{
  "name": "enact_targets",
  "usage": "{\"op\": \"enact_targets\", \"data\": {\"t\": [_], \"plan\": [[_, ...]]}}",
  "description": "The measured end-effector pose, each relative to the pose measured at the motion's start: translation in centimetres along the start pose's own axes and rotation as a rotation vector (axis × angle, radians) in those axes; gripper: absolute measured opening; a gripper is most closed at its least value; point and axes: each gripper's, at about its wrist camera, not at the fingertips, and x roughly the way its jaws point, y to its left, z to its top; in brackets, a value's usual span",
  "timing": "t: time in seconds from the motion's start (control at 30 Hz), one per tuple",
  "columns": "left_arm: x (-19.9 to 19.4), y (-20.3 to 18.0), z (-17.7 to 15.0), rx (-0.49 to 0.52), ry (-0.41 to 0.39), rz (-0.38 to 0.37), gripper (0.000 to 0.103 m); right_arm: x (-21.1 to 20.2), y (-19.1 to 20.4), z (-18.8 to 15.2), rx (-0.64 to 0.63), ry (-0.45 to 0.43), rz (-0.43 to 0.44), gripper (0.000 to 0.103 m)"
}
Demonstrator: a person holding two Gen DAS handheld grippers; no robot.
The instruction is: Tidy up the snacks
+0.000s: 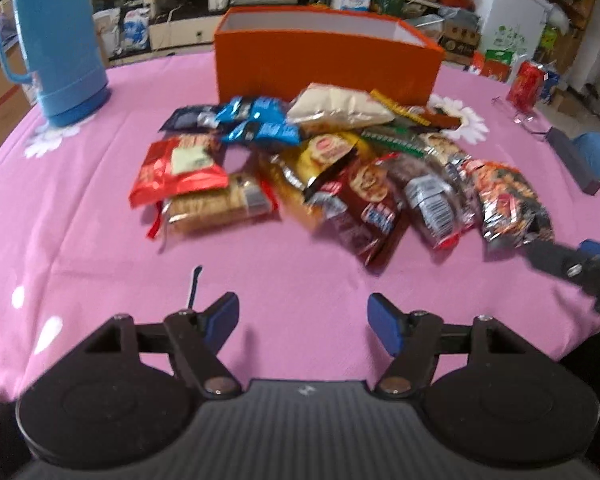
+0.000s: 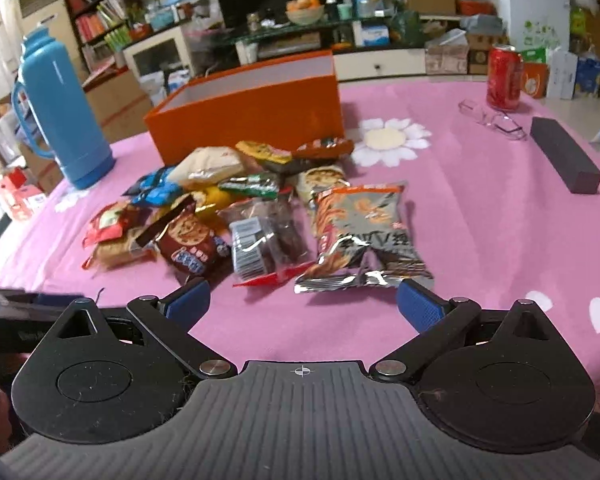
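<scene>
A heap of snack packets (image 1: 320, 160) (image 2: 240, 216) lies mid-table on the pink cloth, in front of an open, empty-looking orange box (image 1: 324, 68) (image 2: 252, 116). My left gripper (image 1: 302, 312) hovers open over bare cloth short of the heap, with nothing between its fingers. My right gripper (image 2: 304, 298) stands wide open just short of a silver-and-orange chips bag (image 2: 364, 232) (image 1: 508, 204); its pads do not touch the bag. A red packet (image 1: 176, 168) tops a biscuit pack at the heap's left. Each gripper shows at the edge of the other's view.
A blue thermos (image 1: 56, 40) (image 2: 60, 108) stands at the far left. A red can (image 2: 504, 78), clear glasses (image 2: 496, 120) and a black block (image 2: 564, 156) lie at the right. Cluttered shelves and boxes fill the room behind the table.
</scene>
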Motion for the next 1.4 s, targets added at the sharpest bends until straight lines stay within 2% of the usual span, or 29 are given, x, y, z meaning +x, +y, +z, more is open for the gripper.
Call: {"op": "enact_targets", "data": {"t": [0.3, 0.77, 0.97, 1.07, 1.17, 1.2, 1.23, 1.27, 1.3, 1.37, 1.4], "plan": [[1.8, -0.1, -0.8, 0.012, 0.067, 0.101, 0.070, -0.1, -1.8, -0.1, 0.060, 0.008, -0.007, 0.103], [3.2, -0.6, -0.2, 0.023, 0.078, 0.086, 0.072, 2.0, -2.6, 0.5, 0.048, 0.039, -0.011, 0.103], [3.8, -0.7, 2.1, -0.073, 0.035, -0.021, 0.072, 4.8, -2.6, 3.0, -0.010, 0.002, -0.025, 0.103], [5.5, -0.8, 3.3, -0.126, 0.035, -0.054, 0.072, 7.2, -2.7, 3.8, -0.040, 0.034, -0.036, 0.103], [6.4, -1.2, 4.2, -0.157, 0.004, -0.073, 0.073, 9.2, -3.2, 4.3, -0.018, 0.058, -0.010, 0.096], [6.6, -1.3, 4.5, -0.160, -0.004, -0.079, 0.070, 9.9, -3.4, 4.4, -0.007, 0.066, -0.004, 0.088], [6.9, -1.5, 4.8, -0.160, -0.005, -0.082, 0.066, 10.5, -3.7, 4.5, 0.005, 0.075, -0.002, 0.087], [7.1, -1.4, 4.9, -0.162, -0.006, -0.099, 0.061, 10.7, -4.1, 4.6, 0.034, 0.070, 0.020, 0.078], [7.1, -1.2, 5.0, -0.169, -0.012, -0.110, 0.049, 10.9, -4.7, 4.6, 0.068, 0.080, 0.034, 0.070], [7.0, -0.7, 4.9, -0.180, -0.013, -0.126, 0.040, 10.7, -5.2, 4.2, 0.085, 0.080, 0.046, 0.068], [6.9, -0.4, 4.9, -0.180, -0.011, -0.128, 0.031, 10.5, -5.2, 4.0, 0.074, 0.082, 0.042, 0.068]]}}
